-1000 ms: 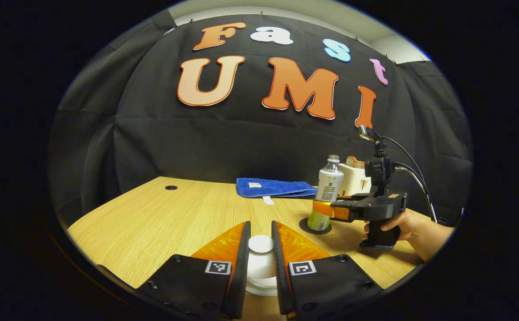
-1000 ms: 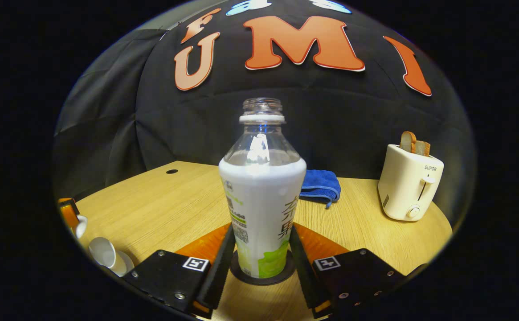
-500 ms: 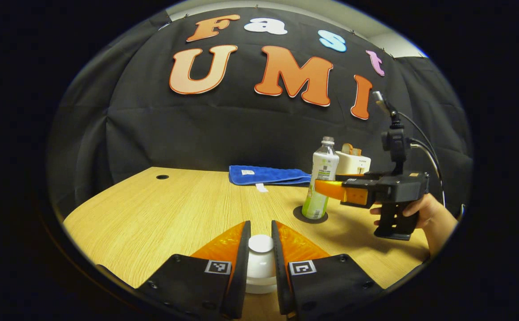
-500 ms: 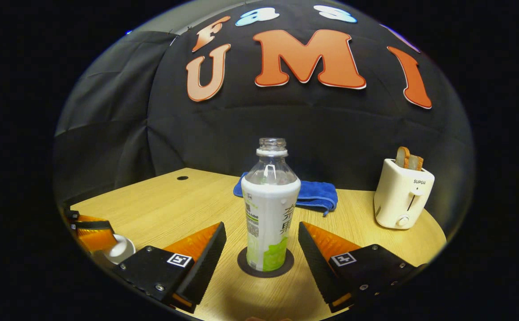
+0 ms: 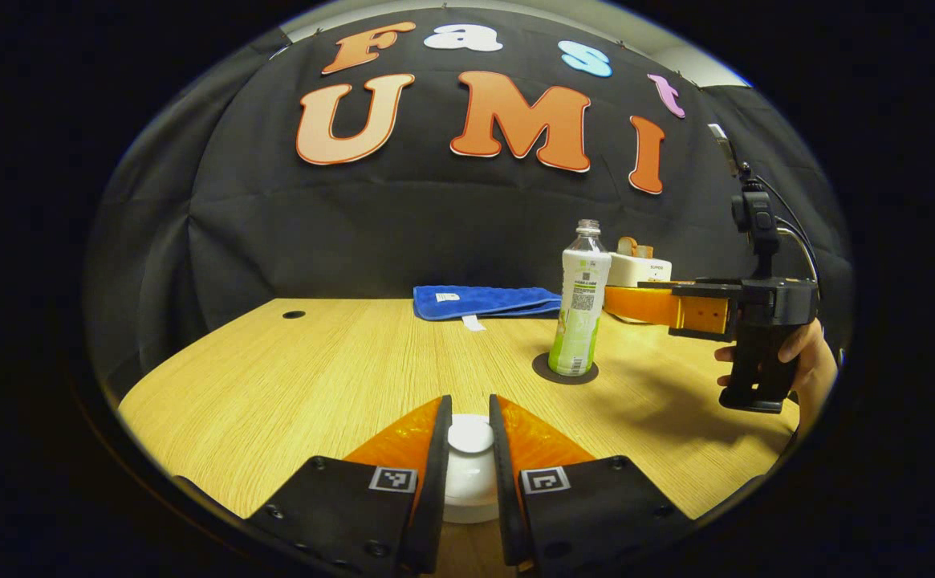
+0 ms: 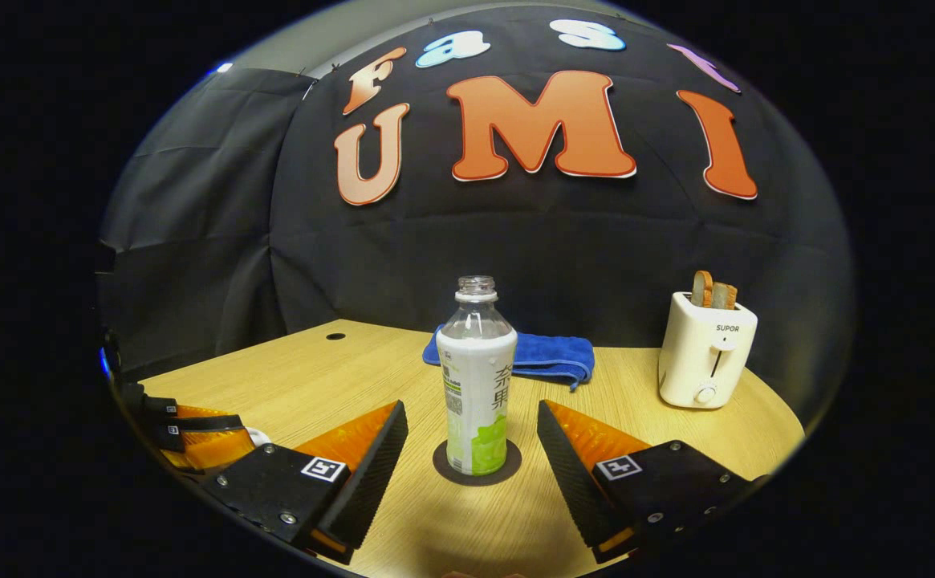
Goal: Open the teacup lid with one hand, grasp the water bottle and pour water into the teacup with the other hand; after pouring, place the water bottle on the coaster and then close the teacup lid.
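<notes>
Two claws: left claw point(image 5: 469, 449) was closed on the white lid point(image 5: 469, 437); right claw point(image 6: 472, 449) stood wide apart, holding nothing.
Bottle: bottle point(image 6: 476, 377) stood upright, uncapped, on the dark coaster point(image 6: 477, 474), between the right fingers, untouched.
Table: table point(image 5: 315, 377) was wooden.

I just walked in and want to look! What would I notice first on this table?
Probably the tall water bottle standing upright on a dark round coaster mid-table, with the right tool open on either side, not touching it. Behind sit a blue towel and a white toaster with bread sticking out. Nearer, the left tool pinches the white teacup lid.
</notes>
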Demonstrator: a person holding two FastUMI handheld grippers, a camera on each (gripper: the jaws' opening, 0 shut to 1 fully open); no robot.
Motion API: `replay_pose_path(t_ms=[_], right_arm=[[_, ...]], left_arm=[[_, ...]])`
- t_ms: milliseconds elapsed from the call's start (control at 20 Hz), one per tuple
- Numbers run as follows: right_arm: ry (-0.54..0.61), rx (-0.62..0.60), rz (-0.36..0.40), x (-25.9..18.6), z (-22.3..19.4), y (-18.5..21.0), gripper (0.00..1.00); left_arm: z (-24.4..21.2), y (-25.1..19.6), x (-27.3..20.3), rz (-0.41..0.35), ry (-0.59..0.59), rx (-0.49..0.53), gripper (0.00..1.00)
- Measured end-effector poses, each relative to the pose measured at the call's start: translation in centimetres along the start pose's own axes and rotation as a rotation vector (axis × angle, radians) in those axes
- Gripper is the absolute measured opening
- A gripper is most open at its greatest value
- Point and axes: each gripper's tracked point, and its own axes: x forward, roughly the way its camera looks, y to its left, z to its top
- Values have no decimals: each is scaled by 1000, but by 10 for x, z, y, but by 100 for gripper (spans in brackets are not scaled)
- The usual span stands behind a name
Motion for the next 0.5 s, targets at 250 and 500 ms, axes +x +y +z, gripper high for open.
replay_pose_path(t_ms=[250,500], right_arm=[[-12,13,-14,-16,3,-9,98],[-61,8,-33,-44,19,-14,97]], left_arm=[[3,5,-4,33,4,27,47],[39,6,-13,54,-88,34,72]])
